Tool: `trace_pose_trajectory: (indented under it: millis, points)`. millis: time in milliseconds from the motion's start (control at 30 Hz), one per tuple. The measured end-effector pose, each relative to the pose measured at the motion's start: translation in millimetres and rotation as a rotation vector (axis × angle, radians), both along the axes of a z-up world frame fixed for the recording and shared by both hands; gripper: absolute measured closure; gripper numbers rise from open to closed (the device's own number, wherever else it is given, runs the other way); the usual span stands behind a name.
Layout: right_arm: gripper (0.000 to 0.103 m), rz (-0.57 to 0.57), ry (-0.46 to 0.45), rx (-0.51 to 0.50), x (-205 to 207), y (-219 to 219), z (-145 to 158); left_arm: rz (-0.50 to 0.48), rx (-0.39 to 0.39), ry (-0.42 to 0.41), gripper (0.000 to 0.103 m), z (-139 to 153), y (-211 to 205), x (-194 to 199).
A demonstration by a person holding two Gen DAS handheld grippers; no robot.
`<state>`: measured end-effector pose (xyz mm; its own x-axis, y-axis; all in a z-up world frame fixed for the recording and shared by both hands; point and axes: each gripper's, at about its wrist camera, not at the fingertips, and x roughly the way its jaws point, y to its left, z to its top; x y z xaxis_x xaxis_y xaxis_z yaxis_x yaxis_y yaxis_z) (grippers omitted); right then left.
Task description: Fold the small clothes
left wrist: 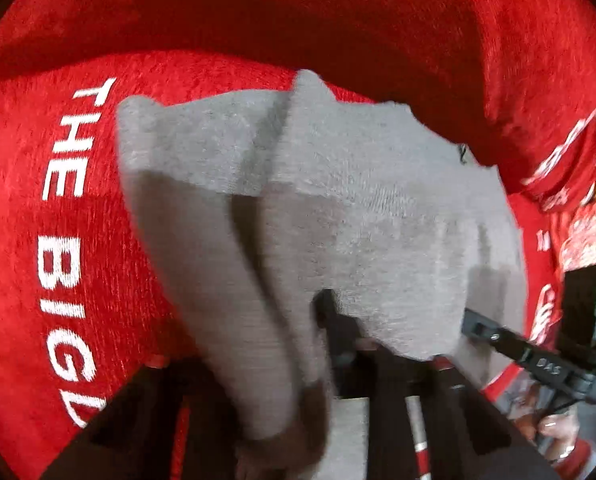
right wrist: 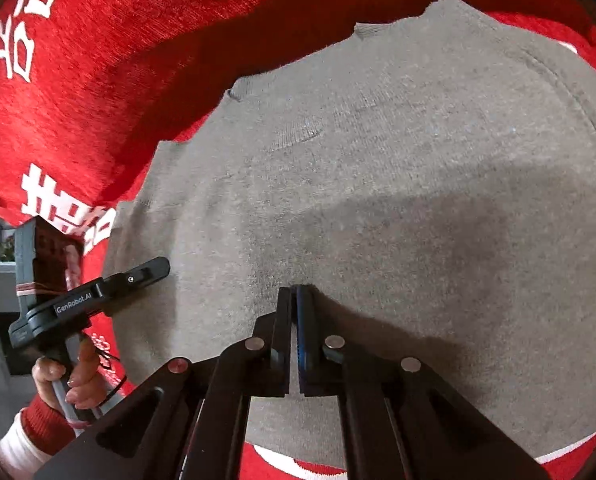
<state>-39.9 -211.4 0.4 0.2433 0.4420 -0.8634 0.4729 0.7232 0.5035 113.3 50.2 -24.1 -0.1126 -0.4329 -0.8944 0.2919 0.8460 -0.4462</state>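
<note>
On red lettered cloth [right wrist: 110, 80], grey garment [right wrist: 378, 180], pinched by both grippers [right wrist: 296, 292].

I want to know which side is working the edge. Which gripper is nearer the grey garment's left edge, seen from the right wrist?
Left. The left gripper sits at the grey garment edge; the right gripper is shut further in, over its middle.
</note>
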Motion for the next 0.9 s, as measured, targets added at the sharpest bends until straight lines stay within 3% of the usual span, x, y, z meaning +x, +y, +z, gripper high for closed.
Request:
trace_pose_trajectory:
  millis: [133, 200, 467, 567, 700, 900]
  points:
    - [0.101, -0.016, -0.02, 0.103, -19, -21, 1, 0.053, -0.063, 0.031, 0.087, 4, 6, 1]
    - [0.1, -0.022, -0.033, 0.16, -30, -27, 3, 0.085, -0.139, 0.057, 0.087, 15, 5, -1]
    - [0.097, -0.059, -0.098, 0.28, -56, -69, 19, 0.077, -0.328, 0.042, 0.087, 84, -54, -9]
    - [0.097, -0.102, -0.117, 0.292, -69, -95, 24, 0.01, -0.31, -0.015, 0.087, 112, -98, -14]
    - [0.097, -0.208, -0.12, 0.299, -98, -141, 24, -0.12, -0.242, -0.088, 0.087, 126, -174, -37]
    - [0.096, -0.32, -0.088, 0.332, -144, -196, 4, -0.273, -0.093, -0.111, 0.087, 99, -282, -84]
